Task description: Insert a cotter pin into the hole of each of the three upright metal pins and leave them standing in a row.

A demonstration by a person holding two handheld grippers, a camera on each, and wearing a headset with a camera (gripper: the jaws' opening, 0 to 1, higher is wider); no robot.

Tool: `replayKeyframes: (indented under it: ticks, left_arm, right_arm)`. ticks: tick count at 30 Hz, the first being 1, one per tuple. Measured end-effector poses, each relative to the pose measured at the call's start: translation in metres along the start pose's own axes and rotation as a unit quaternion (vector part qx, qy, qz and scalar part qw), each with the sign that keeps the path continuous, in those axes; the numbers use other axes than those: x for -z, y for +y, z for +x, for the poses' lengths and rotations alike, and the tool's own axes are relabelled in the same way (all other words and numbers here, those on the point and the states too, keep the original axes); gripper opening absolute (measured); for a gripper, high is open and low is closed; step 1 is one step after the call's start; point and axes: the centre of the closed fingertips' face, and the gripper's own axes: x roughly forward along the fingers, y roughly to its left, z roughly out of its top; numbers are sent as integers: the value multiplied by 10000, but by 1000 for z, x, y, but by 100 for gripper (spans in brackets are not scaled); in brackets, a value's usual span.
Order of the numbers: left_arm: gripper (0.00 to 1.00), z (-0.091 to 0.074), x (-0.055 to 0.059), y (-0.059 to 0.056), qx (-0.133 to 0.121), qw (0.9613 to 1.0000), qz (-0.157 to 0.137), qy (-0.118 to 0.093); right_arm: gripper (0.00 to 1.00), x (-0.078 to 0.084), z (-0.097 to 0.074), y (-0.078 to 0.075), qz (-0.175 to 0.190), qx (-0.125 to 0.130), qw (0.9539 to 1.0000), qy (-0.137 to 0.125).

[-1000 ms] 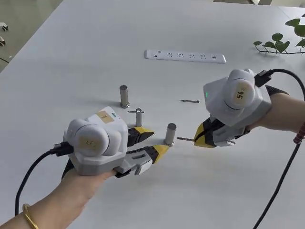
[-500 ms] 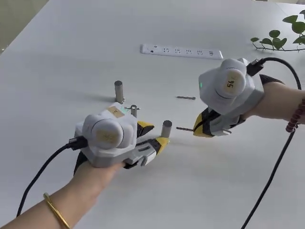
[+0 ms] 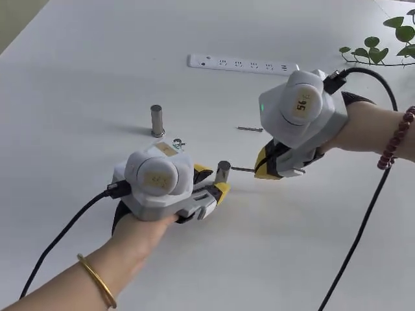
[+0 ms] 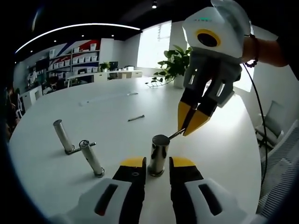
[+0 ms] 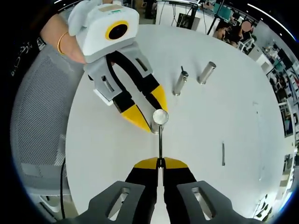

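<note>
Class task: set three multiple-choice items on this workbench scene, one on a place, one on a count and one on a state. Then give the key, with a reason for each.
1. Where does the nearest metal pin stand?
A) between the left claw's jaws
B) on the power strip
C) beside the plant

2. How many metal pins stand upright on the table?
A) two
B) three
C) five

3. What state is the right claw in?
A) wide open and empty
B) shut on a cotter pin
C) shut on a plug

Key:
1 A: the left gripper view shows a jaw on each side of it.
2 B: that view shows the far pin, the middle pin and the nearest one.
3 B: the right gripper view shows the thin pin pinched between its tips.
</note>
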Motion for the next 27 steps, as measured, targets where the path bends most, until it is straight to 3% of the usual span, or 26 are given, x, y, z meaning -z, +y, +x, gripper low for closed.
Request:
replayKeyframes:
  ticks: [9, 23, 27]
  left_arm:
    - [12, 4, -1, -1, 39, 10000, -55, -42]
    - [12, 6, 4, -1, 4, 9999, 171, 10]
    - [12, 7, 6, 0, -40, 9999, 110, 29]
  right_arm:
    - [0, -4, 2, -1, -54, -20, 10000, -21]
    - [0, -11, 3, 0, -171, 4, 9998, 54]
    - [0, -14, 5, 0, -153, 6, 9999, -3]
